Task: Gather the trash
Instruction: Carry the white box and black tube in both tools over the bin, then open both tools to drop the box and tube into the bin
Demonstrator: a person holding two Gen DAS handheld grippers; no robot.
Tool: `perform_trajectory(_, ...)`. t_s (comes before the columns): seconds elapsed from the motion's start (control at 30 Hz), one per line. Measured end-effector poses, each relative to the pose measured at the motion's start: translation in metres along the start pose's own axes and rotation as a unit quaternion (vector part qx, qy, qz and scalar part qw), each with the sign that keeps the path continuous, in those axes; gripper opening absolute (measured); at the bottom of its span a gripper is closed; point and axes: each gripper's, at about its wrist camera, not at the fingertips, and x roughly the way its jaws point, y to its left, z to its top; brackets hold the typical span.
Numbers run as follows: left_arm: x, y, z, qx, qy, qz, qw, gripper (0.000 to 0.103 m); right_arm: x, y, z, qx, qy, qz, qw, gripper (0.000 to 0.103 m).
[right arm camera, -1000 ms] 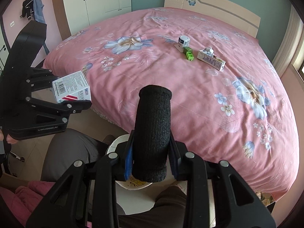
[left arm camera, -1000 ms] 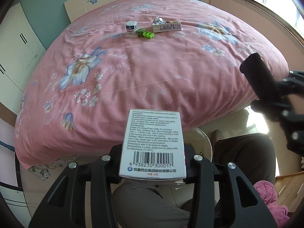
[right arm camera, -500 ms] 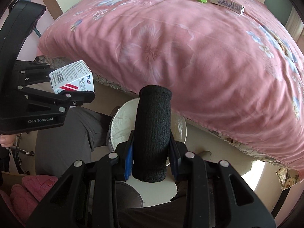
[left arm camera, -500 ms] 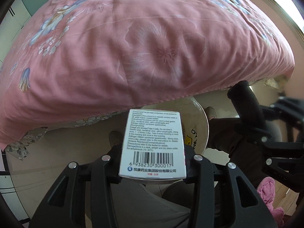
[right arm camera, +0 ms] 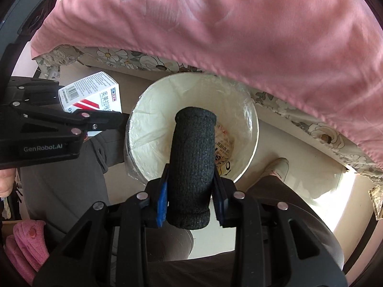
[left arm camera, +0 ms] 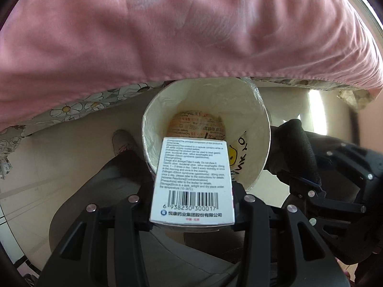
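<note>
While the left gripper (left arm camera: pixel 192 205) clamps the medicine box (left arm camera: pixel 192 181) and the right gripper (right arm camera: pixel 190 199) clamps the black foam roll (right arm camera: pixel 192 165), both hang over the lined bin (right arm camera: pixel 254 124); release only once centred above its mouth. Beyond, the pink bedspread (left arm camera: pixel 182 31) hides the bin's far rim.

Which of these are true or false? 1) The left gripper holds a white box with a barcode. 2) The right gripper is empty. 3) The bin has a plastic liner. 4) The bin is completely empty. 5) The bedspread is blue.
1) True: the left gripper is shut on the white box.
2) False: the right gripper is shut on a black foam roll.
3) True: a clear liner folds over the rim of the bin.
4) False: a printed wrapper lies at the bottom.
5) False: the bedspread is pink.
</note>
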Motion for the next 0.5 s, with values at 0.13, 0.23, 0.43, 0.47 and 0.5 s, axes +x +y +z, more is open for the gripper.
perform_trajectory(0.13,0.020,0.005,0.005,-0.014,0.019,0.002,0.9997,0.045,0.021,-0.001,-0.001,0.007,0.018,0.007,1.000,0.033)
perform_trajectory(0.23,0.033,0.009,0.012,-0.025,0.030,0.000,0.9992,0.045,0.037,-0.003,-0.001,0.014,0.033,0.011,0.999,0.033)
perform_trajectory(0.43,0.063,0.008,0.022,-0.034,0.053,-0.002,0.9980,0.045,0.070,-0.011,-0.001,0.039,0.062,0.027,0.997,0.033)
perform_trajectory(0.47,0.068,0.008,0.023,-0.034,0.056,-0.003,0.9978,0.045,0.075,-0.012,0.000,0.041,0.066,0.027,0.997,0.033)
perform_trajectory(0.5,0.073,0.007,0.025,-0.034,0.059,-0.002,0.9977,0.045,0.080,-0.013,0.002,0.044,0.070,0.026,0.996,0.033)
